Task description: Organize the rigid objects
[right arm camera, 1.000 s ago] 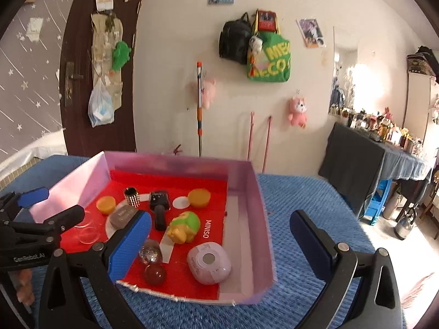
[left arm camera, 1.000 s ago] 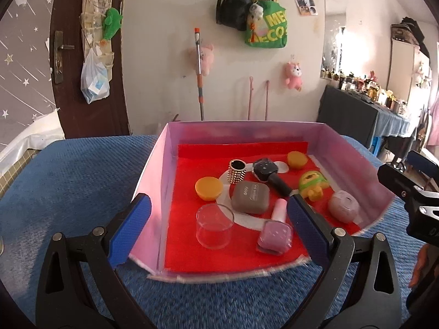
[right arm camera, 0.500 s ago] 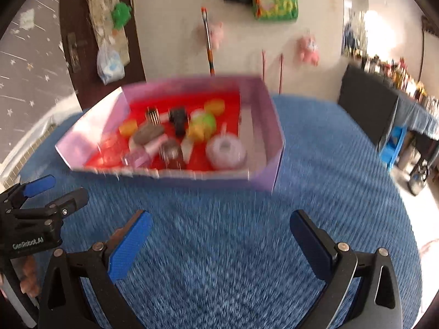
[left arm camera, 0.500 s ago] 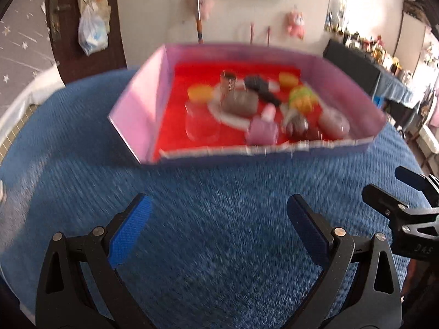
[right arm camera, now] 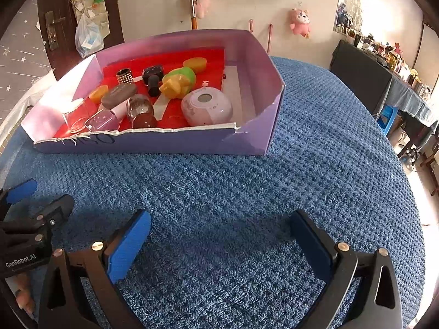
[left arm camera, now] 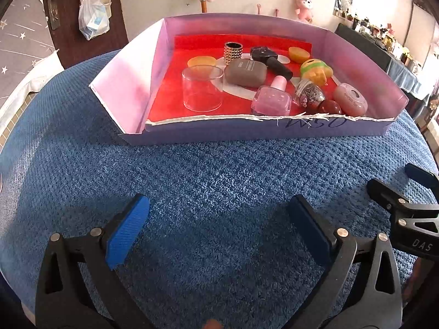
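both claws, left gripper point(left arm camera: 218, 219) and right gripper point(right arm camera: 221, 231), are hanging released and empty over a blue towel point(left arm camera: 219, 181), near the purple box point(left arm camera: 263, 130) of trinkets.

Lilac box point(left arm camera: 129, 82) with red liner point(left arm camera: 167, 96) – sitting on blue textured cloth point(left arm camera: 219, 181). Grey case point(left arm camera: 245, 72), pink bottle point(left arm camera: 271, 100), studded cylinder point(left arm camera: 233, 52) – silver, probably.

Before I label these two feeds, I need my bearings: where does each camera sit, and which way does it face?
Left wrist: on the left tool, facing forward over the blue cloth at the box; its own open fingers show, and the right tool at right.
Right wrist: on the right tool, facing the box from its right; the left tool shows at left.
Shared: box, cloth, back wall.
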Tool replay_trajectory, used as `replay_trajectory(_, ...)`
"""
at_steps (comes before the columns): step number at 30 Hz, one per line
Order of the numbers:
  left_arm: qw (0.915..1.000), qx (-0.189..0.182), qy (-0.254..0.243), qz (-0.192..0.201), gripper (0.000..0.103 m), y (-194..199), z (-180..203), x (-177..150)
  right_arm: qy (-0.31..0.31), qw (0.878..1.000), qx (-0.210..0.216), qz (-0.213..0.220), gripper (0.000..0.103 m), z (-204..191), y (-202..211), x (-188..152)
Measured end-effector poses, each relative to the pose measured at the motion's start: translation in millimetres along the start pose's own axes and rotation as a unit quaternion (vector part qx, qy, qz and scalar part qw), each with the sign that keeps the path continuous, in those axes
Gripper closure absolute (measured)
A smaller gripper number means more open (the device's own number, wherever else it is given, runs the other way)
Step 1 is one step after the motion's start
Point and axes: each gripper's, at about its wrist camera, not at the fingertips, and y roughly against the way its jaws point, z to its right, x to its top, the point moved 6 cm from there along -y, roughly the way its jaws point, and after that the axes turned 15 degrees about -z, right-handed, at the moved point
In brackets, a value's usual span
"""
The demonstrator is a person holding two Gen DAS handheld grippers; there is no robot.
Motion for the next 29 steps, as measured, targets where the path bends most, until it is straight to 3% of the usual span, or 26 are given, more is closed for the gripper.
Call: replay_trajectory(29,1.0000,-0.002,0.002,0.001,0.000,-1.1,-1.1,2.8,-0.002,1.000,-0.001,0.000,0.000,-3.1,-2.7,4.7)
